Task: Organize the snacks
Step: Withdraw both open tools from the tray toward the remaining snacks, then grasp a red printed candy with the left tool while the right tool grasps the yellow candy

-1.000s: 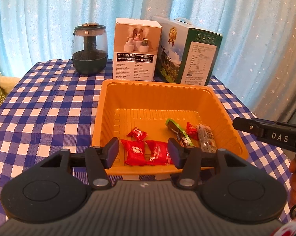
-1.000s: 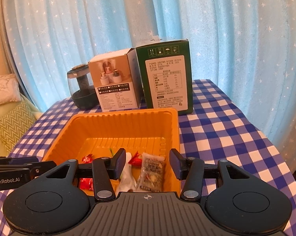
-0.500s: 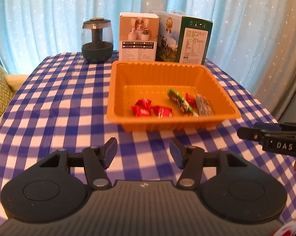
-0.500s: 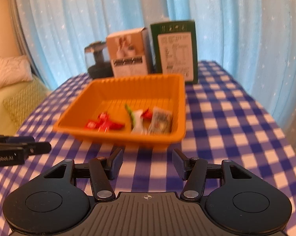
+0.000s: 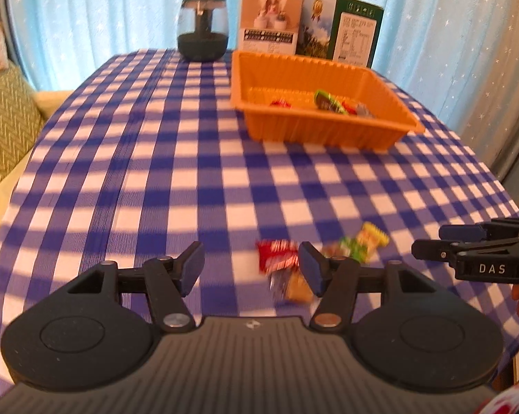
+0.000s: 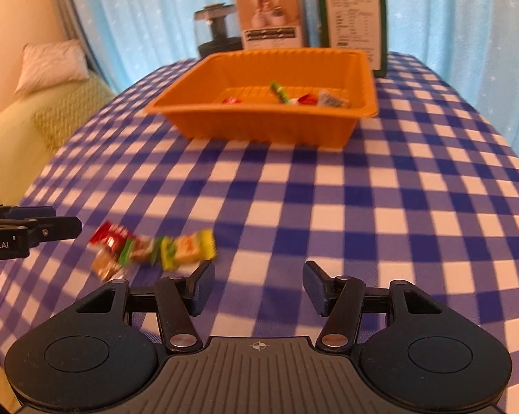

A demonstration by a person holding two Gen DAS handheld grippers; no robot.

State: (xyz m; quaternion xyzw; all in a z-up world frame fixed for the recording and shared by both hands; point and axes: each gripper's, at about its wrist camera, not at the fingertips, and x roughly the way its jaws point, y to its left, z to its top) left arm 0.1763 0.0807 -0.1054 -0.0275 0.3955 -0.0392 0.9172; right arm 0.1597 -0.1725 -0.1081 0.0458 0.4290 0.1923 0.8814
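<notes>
Left wrist view: I see both grippers, left (image 5: 251, 266) and right (image 6: 258, 285), gaping empty near small bright foil-wrapped snacks (image 5: 280, 258).

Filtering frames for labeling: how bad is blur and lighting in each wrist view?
Left wrist: the loose snacks near the left gripper are smeared, and the orange tray is soft. Right wrist: snacks are streaked. Both: warm striped sunlight across the tablecloth, fisheye bending at the edges.

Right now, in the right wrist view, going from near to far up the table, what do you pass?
Right gripper → loose snack pile → orange tray → boxes at the back, the beige box and the green box → blue curtain.
</notes>
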